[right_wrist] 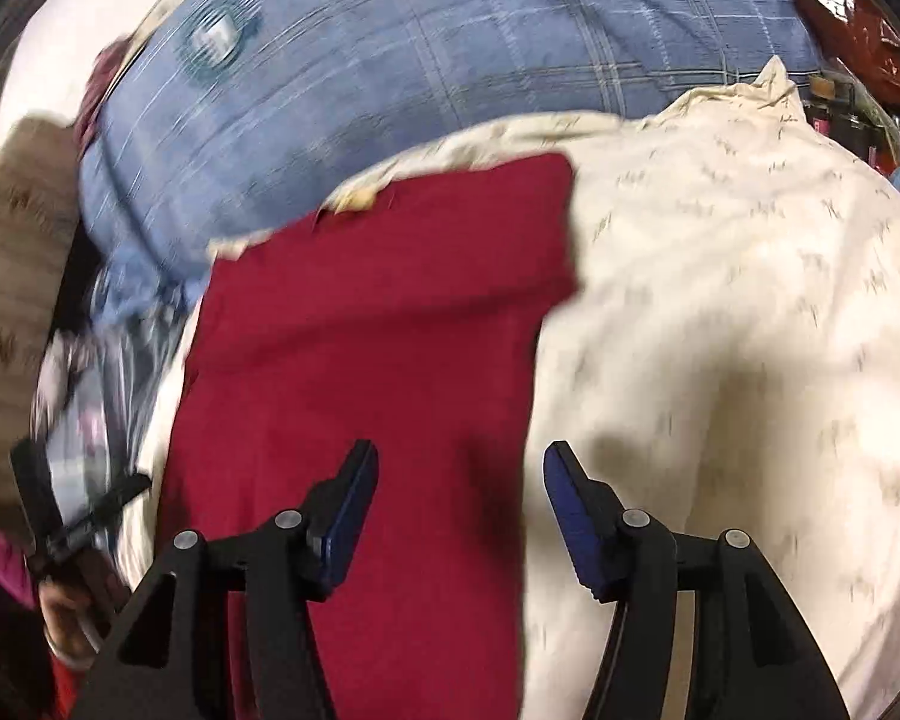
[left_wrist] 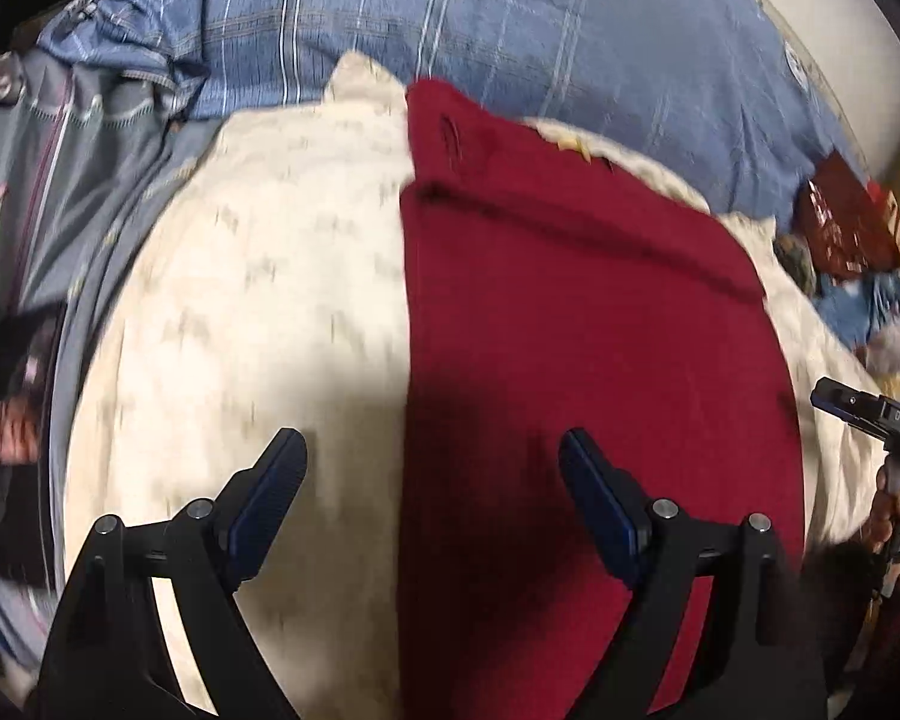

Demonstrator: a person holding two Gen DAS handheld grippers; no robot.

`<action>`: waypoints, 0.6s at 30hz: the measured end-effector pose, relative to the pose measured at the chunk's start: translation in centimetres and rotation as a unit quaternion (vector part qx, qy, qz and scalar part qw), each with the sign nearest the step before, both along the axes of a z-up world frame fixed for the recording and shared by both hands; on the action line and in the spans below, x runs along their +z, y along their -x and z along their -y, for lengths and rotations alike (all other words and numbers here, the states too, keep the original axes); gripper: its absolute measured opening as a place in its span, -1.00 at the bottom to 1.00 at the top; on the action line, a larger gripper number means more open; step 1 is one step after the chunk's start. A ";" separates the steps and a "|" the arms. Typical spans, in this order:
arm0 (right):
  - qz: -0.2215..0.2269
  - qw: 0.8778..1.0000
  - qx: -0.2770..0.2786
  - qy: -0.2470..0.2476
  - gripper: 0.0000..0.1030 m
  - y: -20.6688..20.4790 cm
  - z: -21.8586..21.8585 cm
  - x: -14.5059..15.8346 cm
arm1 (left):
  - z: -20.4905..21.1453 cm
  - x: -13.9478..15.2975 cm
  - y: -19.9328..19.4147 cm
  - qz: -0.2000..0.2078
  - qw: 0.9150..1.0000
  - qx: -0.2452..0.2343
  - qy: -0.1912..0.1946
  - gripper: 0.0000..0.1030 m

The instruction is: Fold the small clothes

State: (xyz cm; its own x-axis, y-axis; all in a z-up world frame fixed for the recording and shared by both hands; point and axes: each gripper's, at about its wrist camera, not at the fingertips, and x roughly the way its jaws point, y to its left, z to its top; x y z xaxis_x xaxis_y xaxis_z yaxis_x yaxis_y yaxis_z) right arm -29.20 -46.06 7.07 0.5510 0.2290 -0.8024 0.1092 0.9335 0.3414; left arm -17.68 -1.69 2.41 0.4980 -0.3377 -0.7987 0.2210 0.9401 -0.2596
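Cream bedding (left_wrist: 258, 276) carries a red cloth (left_wrist: 570, 330) — left tongs (left_wrist: 432, 450) and right tongs (right_wrist: 459, 459) hover above, both spread, empty.

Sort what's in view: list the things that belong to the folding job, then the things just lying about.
Part of the job:
red garment
cream patterned cloth under it
left gripper, open
right gripper, open

Lying about:
blue plaid pillow
grey striped bedding
shiny red packet
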 end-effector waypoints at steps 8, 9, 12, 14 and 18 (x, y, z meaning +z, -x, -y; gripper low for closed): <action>-0.020 0.999 0.035 0.015 -0.21 4.8 -3.0 -3.9 | 0.5 -1.7 4.0 -0.015 1.000 -0.015 -0.008 0.68; -0.016 0.998 0.050 0.032 -0.74 5.0 -3.7 -3.7 | 0.4 -1.7 4.3 -0.015 1.000 -0.014 -0.010 0.68; -0.004 0.998 0.043 0.046 -0.85 5.5 -3.4 -2.6 | 0.2 -1.4 4.8 -0.020 1.000 -0.014 -0.003 0.68; -0.004 0.997 0.028 0.072 -0.86 5.6 -2.6 -2.4 | -0.2 -1.3 5.3 -0.023 1.000 -0.012 0.004 0.68; -0.009 0.999 0.017 0.047 -0.91 6.1 -1.5 -2.6 | -0.3 -1.9 6.5 -0.032 0.999 -0.016 -0.003 0.68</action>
State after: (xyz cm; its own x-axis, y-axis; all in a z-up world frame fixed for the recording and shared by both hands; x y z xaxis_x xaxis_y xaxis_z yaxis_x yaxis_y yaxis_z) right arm -35.30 -44.54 4.42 0.5293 0.1696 -0.8313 0.0826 0.9649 0.2494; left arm -24.19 -1.39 0.56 0.4352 -0.3476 -0.8305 0.2337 0.9345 -0.2687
